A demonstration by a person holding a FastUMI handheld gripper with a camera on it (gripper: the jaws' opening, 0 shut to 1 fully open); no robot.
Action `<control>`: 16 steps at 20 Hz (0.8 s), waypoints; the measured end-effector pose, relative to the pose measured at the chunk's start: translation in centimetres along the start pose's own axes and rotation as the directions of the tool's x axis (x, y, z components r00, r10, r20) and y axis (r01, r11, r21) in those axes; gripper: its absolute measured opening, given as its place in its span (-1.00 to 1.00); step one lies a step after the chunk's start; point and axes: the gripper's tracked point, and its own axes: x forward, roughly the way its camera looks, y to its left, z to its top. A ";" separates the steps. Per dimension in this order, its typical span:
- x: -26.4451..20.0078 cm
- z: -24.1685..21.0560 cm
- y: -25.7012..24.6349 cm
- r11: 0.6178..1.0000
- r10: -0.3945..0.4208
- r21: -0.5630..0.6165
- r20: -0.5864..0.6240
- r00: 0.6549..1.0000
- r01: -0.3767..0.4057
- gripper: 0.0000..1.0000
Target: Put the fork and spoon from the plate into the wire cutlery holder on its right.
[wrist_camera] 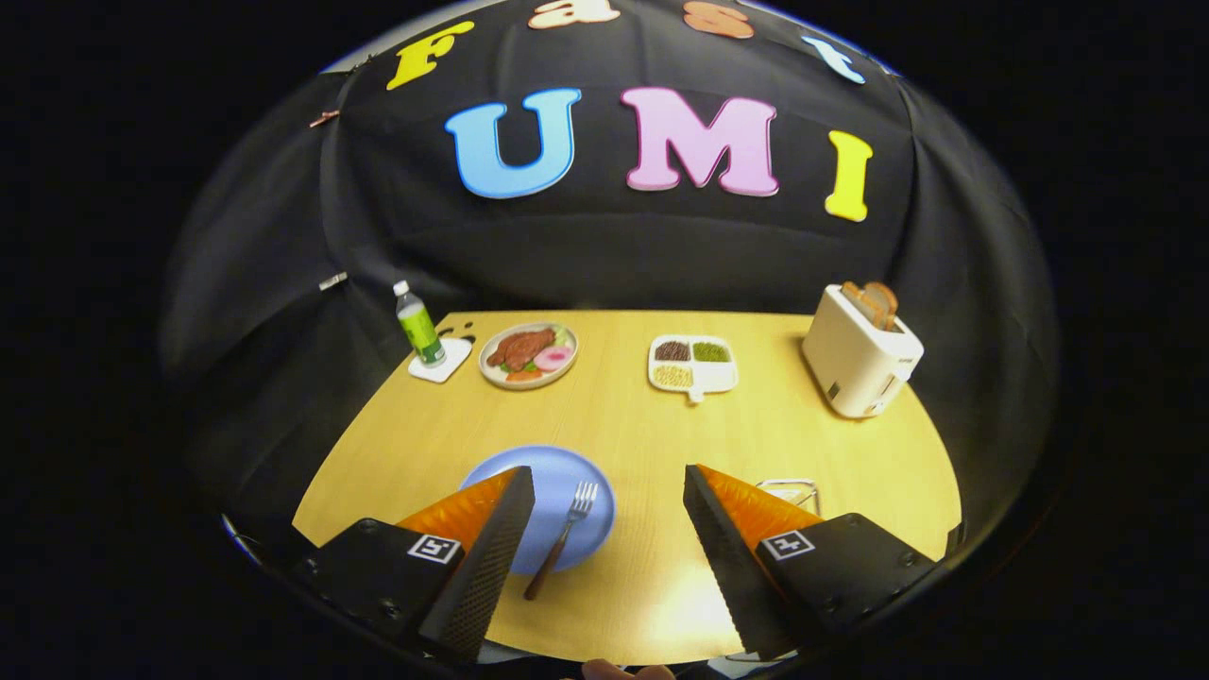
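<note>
Wooden table (642,425): near its front edge, the fork (565,535) is seen lengthwise between the wide-open, empty gripper (604,505) fingers, nearer the left.

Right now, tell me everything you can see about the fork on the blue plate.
The fork looks like one with a silvery metal head and a dark brown handle, perhaps wood. Its tines point away from the gripper, lying flat on the blue plate, while the handle runs back over the plate's near rim onto the yellow table. It lies between the open gripper's fingers, nearer the left finger, and neither finger touches it.
</note>
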 end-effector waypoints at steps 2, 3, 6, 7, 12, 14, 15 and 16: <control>1.9 -2.9 1.3 0.999 0.033 0.015 -0.102 0.994 -0.031 0.98; 3.0 -4.1 1.7 0.999 0.039 0.013 -0.137 0.990 -0.038 0.99; 5.0 -6.8 2.5 0.998 0.047 -0.026 -0.209 0.977 -0.054 1.00; 5.6 -7.4 2.7 0.997 0.051 -0.036 -0.225 0.973 -0.061 1.00; 8.4 -10.1 3.8 0.995 0.066 -0.045 -0.299 0.952 -0.083 0.97; 9.4 -10.9 3.9 0.995 0.063 -0.050 -0.318 0.946 -0.083 0.80; 9.8 -11.4 3.8 0.995 0.054 -0.063 -0.332 0.942 -0.079 0.76; 10.1 -12.0 3.7 0.995 0.046 -0.071 -0.349 0.936 -0.075 0.75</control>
